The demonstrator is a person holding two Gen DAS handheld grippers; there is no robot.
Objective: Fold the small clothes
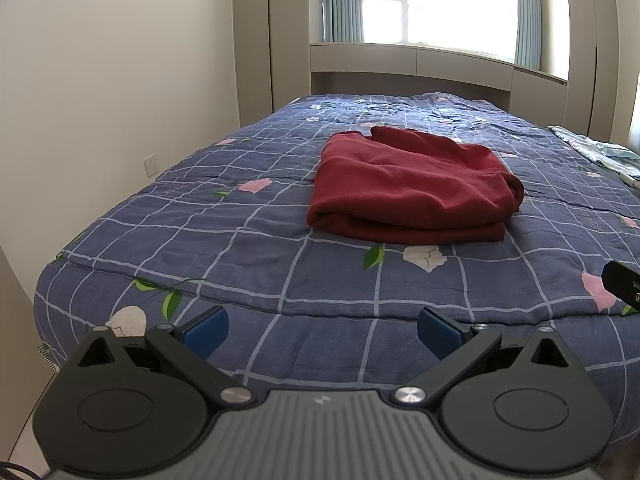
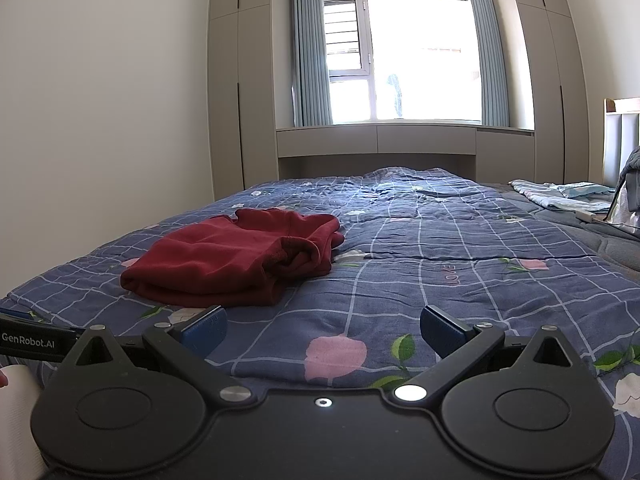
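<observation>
— Where's the garment?

— The dark red garment (image 1: 412, 188) lies folded into a thick bundle on the blue checked quilt (image 1: 248, 240), toward the bed's left edge and a fair way in from the near edge. One cuff end bulges out at the bundle's right side.

— And the grippers?

— Both released, nothing between the fingers. The left gripper (image 1: 322, 330) hangs at the near edge of the bed, blue pads (image 1: 208, 328) spread wide, well short of the cloth. The right gripper (image 2: 324, 330) sits over the quilt to the right of the bundle, splayed the same way, apart from it.

— Anything else on the bed?

— A pale blue cloth (image 2: 560, 194) crumpled by the far right corner.
</observation>
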